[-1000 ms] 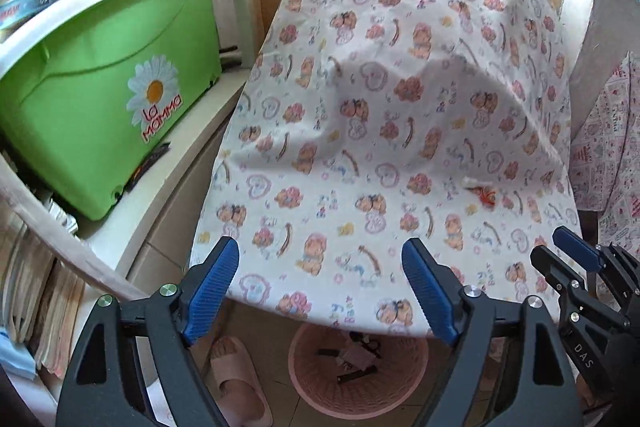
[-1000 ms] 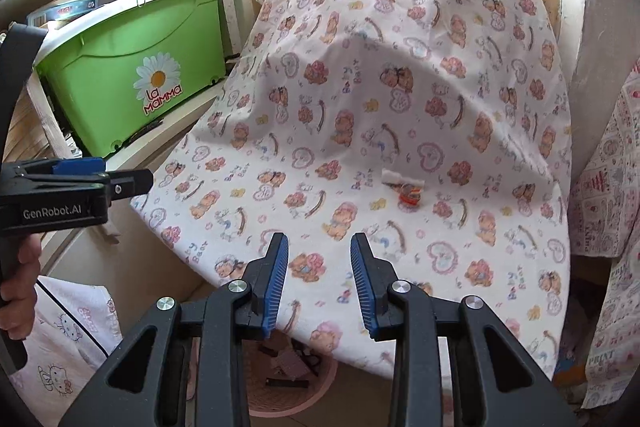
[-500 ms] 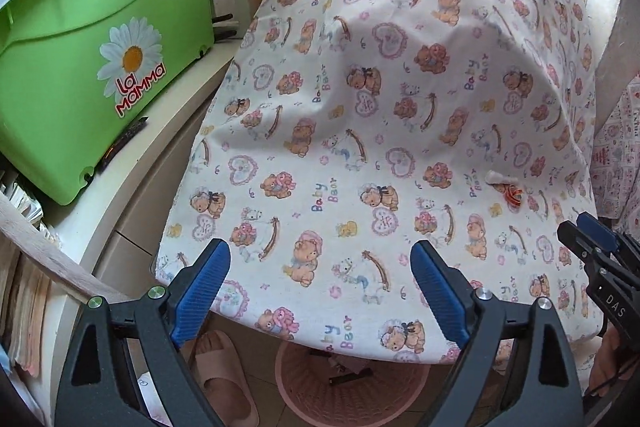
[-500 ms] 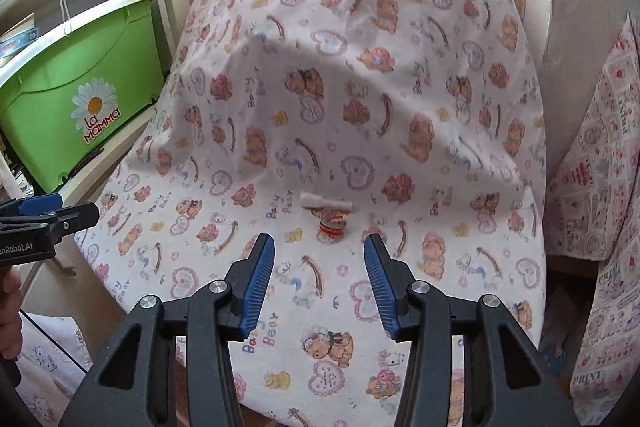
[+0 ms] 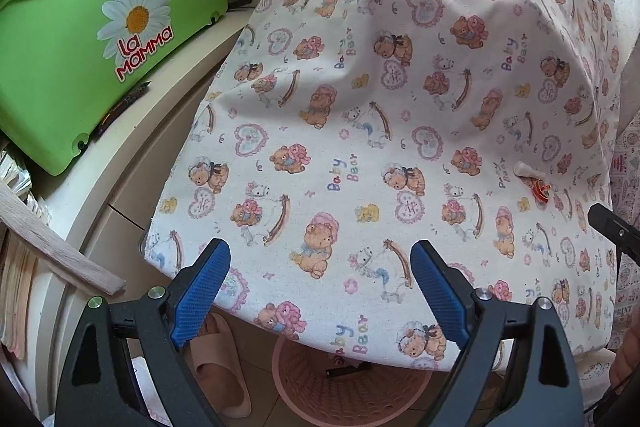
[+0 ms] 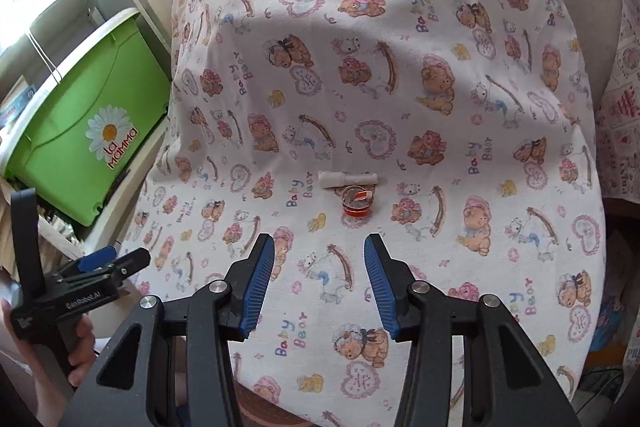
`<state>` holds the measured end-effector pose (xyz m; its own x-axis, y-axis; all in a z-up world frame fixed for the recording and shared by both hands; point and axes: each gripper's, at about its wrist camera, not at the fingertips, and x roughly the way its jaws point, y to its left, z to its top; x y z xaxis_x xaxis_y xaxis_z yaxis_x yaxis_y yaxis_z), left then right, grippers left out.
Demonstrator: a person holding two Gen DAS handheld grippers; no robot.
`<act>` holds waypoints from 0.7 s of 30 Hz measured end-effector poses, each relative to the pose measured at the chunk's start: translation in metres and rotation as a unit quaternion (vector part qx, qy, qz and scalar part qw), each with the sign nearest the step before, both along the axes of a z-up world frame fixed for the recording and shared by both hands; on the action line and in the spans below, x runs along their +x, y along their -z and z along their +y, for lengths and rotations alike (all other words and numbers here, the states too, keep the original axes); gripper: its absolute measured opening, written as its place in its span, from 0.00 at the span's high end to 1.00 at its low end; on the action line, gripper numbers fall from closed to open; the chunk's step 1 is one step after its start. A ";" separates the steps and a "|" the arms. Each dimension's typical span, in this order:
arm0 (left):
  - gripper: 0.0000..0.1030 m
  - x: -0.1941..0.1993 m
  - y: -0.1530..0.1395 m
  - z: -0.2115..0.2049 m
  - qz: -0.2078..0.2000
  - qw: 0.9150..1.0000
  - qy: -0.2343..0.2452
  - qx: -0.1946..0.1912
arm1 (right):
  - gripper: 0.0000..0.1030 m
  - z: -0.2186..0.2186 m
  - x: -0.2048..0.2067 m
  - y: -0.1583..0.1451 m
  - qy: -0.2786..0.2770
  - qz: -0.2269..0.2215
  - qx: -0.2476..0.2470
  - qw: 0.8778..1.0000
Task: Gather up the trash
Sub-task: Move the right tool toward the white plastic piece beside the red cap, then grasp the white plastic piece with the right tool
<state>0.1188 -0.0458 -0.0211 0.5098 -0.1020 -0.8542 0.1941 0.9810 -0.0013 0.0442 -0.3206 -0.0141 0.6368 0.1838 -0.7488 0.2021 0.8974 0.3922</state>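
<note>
A small clear cup with red-orange print (image 6: 357,203) lies on the bear-print cloth (image 6: 360,87), with a short white tube (image 6: 347,179) touching its far side. Both also show in the left wrist view, the cup (image 5: 541,189) and the tube (image 5: 527,170), at the right. My right gripper (image 6: 319,253) is open and empty, just short of the cup. My left gripper (image 5: 320,263) is wide open and empty over the cloth's near edge. A pink basket (image 5: 352,383) with some dark scraps stands on the floor under that edge.
A green La Mamma bin (image 5: 100,27) sits on a white shelf (image 5: 160,107) at the left. A pink slipper (image 5: 218,367) lies on the floor beside the basket. Another printed cloth (image 6: 624,115) hangs at the right.
Both grippers have moved forward toward the cloth. The right gripper's jaws have opened wider and the cup now lies just ahead of them.
</note>
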 end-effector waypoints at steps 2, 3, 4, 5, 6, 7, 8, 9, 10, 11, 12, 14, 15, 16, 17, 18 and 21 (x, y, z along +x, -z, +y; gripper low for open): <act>0.13 0.002 0.000 0.001 0.003 1.000 -0.005 -0.002 | 0.52 -0.005 0.001 0.001 0.013 0.000 0.011 1.000; 0.13 0.003 0.001 0.002 0.006 1.000 -0.007 -0.006 | 0.52 -0.006 0.003 0.002 0.016 0.002 0.011 1.000; 0.13 0.005 0.001 0.003 0.008 1.000 -0.009 -0.009 | 0.52 -0.006 0.006 0.003 0.017 0.006 0.008 1.000; 0.13 0.006 0.001 0.003 0.009 1.000 -0.010 -0.011 | 0.52 -0.006 0.010 0.004 0.017 0.011 0.002 1.000; 0.13 0.007 0.001 0.003 0.010 1.000 -0.012 -0.012 | 0.52 -0.005 0.014 0.005 0.017 0.015 -0.007 1.000; 0.13 0.009 0.001 0.003 0.010 1.000 -0.013 -0.011 | 0.50 -0.003 0.019 0.007 0.016 0.021 -0.019 0.999; 0.13 0.010 0.001 0.002 0.009 1.000 -0.014 -0.010 | 0.49 -0.002 0.025 0.009 0.012 0.028 -0.033 0.999; 0.13 0.011 0.001 0.002 0.009 1.000 -0.015 -0.009 | 0.49 -0.001 0.032 0.013 0.008 0.034 -0.044 0.998; 0.13 0.012 0.002 0.001 0.009 1.000 -0.016 -0.008 | 0.49 -0.001 0.039 0.016 0.003 0.041 -0.053 0.998; 0.13 0.013 0.002 0.000 0.010 1.000 -0.016 -0.007 | 0.49 -0.002 0.046 0.020 -0.003 0.048 -0.059 0.997; 0.13 0.014 0.003 0.000 0.011 1.000 -0.016 -0.007 | 0.49 -0.003 0.053 0.024 -0.008 0.054 -0.062 0.997; 0.13 0.016 0.005 -0.002 0.014 1.000 -0.017 -0.008 | 0.49 -0.011 0.063 0.030 0.003 0.062 -0.056 0.997; 0.13 0.018 0.006 -0.002 0.016 1.000 -0.017 -0.008 | 0.49 -0.016 0.067 0.032 0.012 0.061 -0.040 0.997; 0.13 0.018 0.006 -0.004 0.017 1.000 -0.017 -0.007 | 0.49 -0.021 0.071 0.034 0.018 0.060 -0.019 0.998; 0.13 0.019 0.007 -0.005 0.017 1.000 -0.017 -0.006 | 0.48 -0.025 0.075 0.036 0.024 0.063 -0.002 0.998; 0.13 0.020 0.007 -0.006 0.018 1.000 -0.017 -0.005 | 0.46 -0.027 0.079 0.038 0.030 0.067 0.008 0.997; 0.13 0.022 0.007 -0.010 0.020 1.000 -0.017 -0.007 | 0.25 -0.022 0.087 0.041 0.060 0.081 -0.022 0.995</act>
<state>0.1410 -0.0558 -0.0286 0.4781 -0.0962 -0.8730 0.1594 0.9870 -0.0215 0.1311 -0.3428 -0.0553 0.5220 0.0783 -0.8493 0.3669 0.8783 0.3065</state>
